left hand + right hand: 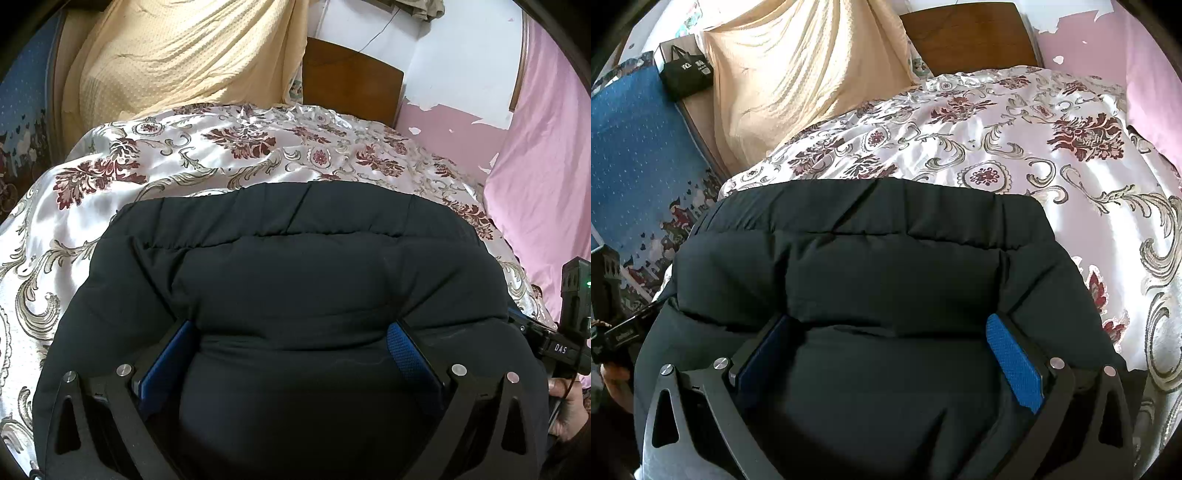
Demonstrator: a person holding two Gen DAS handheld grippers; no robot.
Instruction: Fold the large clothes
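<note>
A black padded jacket (295, 258) lies folded into a thick bundle on a bed with a shiny floral cover (177, 158). My left gripper (291, 326) stands over its near edge, jaws spread wide, and the puffy fabric bulges up between the blue pads (402, 350) without being pinched. The right wrist view shows the same jacket (879, 266) on the cover (1034, 155). My right gripper (890, 319) sits the same way, jaws at their widest and the fabric loose between its pads (1015, 365). The two grippers are side by side at the near edge.
A yellow cloth (798, 81) hangs at the back left beside a wooden headboard (967, 37). A blue patterned cloth (639, 155) and a black bag (687, 74) lie to the left. A pink curtain (546, 166) borders the right. A hand (569, 410) holds the right tool's housing (561, 347).
</note>
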